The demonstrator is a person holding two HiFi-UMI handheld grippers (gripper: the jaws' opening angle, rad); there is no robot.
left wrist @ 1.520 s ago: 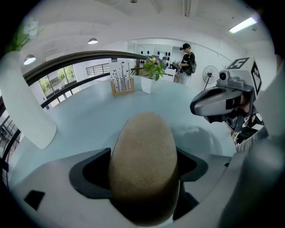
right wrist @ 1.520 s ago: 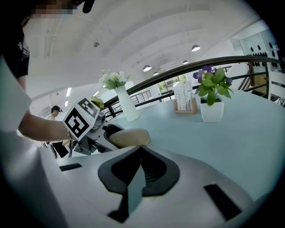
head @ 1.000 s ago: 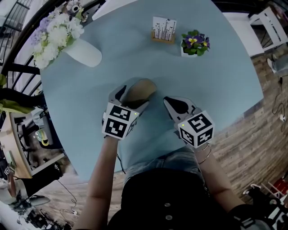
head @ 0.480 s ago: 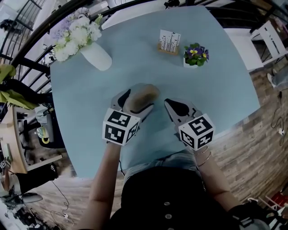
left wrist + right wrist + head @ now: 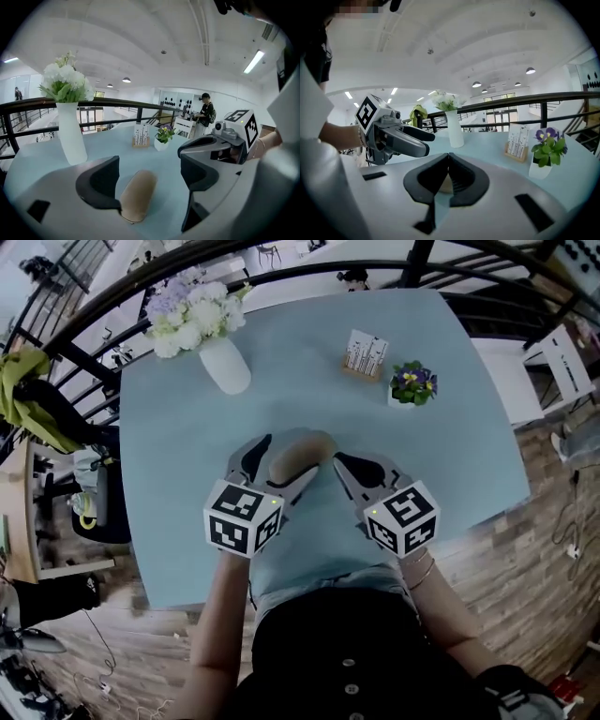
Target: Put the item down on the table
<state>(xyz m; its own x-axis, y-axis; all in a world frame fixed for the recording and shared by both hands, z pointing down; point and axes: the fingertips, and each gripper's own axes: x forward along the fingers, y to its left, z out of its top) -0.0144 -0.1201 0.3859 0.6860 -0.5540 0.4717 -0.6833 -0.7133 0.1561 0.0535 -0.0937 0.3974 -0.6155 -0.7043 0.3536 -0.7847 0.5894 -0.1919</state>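
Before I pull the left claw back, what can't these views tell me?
- Underside and near end of the tan item: in the left gripper view, hidden by the body of the left claw, so contact with the table is unconfirmed.
- What the item is: blurred in the head view.
- Print on the card stand: too small in every view.
- Tan patch behind the shut right claw: mostly hidden by its jaws.

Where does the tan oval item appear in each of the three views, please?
Head view: tan oval item at centre, between the tongs of the left gripper.
Left gripper view: low centre, between the open tongs, nearer the left one.
Right gripper view: a tan sliver behind the shut tongs of the right gripper, probably it.
Shared landmark: the white vase.
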